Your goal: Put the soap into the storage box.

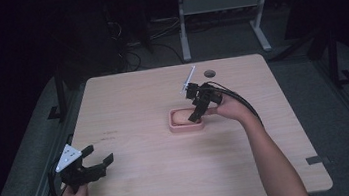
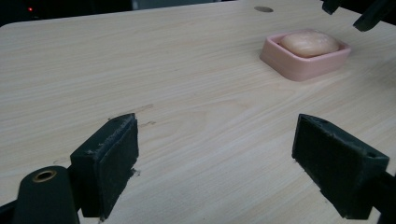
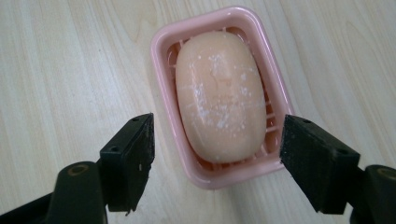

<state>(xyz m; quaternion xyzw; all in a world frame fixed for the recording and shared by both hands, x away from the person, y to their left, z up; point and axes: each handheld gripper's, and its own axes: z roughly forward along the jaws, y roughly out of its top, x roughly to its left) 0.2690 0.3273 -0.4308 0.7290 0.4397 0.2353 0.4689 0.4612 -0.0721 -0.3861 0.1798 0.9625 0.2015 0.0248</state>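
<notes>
A pink soap dish (image 1: 186, 126) (image 2: 303, 65) (image 3: 161, 51) sits near the middle of the wooden table (image 1: 139, 112), with a peach oval soap bar (image 1: 181, 117) (image 2: 310, 43) (image 3: 218, 95) lying in it. My right gripper (image 1: 196, 117) (image 3: 217, 161) hangs open just above the dish's near end, one jaw on either side of it, touching nothing. My left gripper (image 1: 97, 158) (image 2: 215, 163) is open low over the table's front left, well apart from the dish, nothing between its fingers.
A round cable hole (image 1: 209, 73) (image 2: 264, 9) lies near the table's far edge. A white desk frame (image 1: 221, 6) stands on the floor behind. Bare wood stretches between the grippers.
</notes>
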